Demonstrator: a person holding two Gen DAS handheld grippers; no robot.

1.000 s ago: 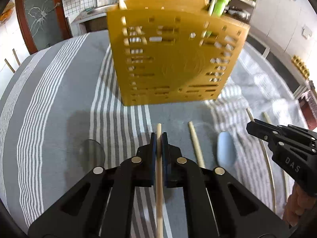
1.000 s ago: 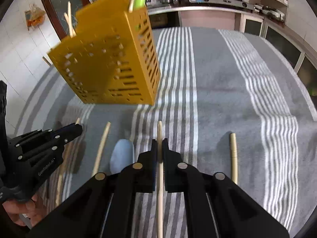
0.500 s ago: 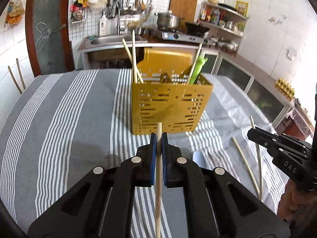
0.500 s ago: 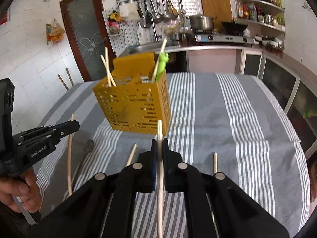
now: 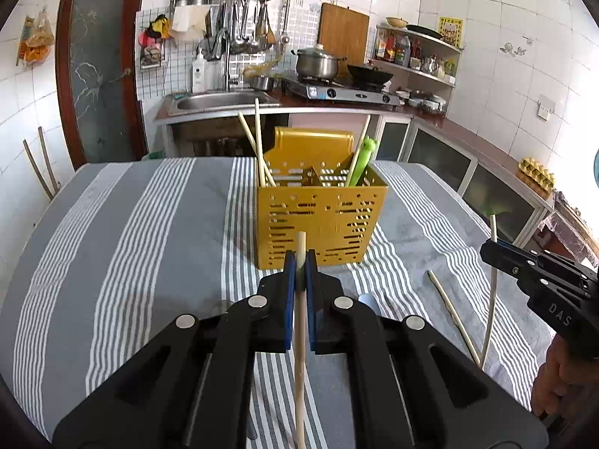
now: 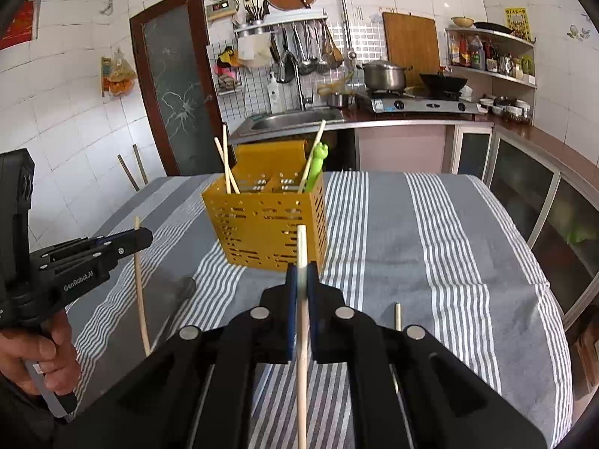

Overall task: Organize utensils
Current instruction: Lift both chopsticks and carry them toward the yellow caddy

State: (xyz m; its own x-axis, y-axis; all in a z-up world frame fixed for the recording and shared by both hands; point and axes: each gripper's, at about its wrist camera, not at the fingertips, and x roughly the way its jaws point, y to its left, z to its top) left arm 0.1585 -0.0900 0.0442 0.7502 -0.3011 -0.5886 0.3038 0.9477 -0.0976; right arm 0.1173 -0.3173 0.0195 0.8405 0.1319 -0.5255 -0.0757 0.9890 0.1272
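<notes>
A yellow slotted utensil caddy (image 5: 322, 220) (image 6: 269, 224) stands upright on the striped tablecloth (image 5: 149, 247). It holds two wooden chopsticks on its left side and a chopstick and a green utensil (image 5: 361, 162) on its right. My left gripper (image 5: 299, 258) (image 6: 138, 237) is shut on a wooden chopstick (image 5: 300, 241), held above the cloth in front of the caddy. To its right, my right gripper (image 6: 301, 273) (image 5: 490, 252) is shut on another chopstick (image 6: 301, 243).
A loose chopstick (image 5: 453, 314) (image 6: 398, 316) lies on the cloth between the grippers. A pale spoon (image 5: 365, 299) is mostly hidden behind my left fingers. Beyond the table's far edge is a counter with a sink (image 5: 221, 101) and a stove (image 5: 337, 91).
Both grippers rose and tipped upward, each with its chopstick still in it. The caddy now looks smaller and farther off, and the kitchen wall has come into view.
</notes>
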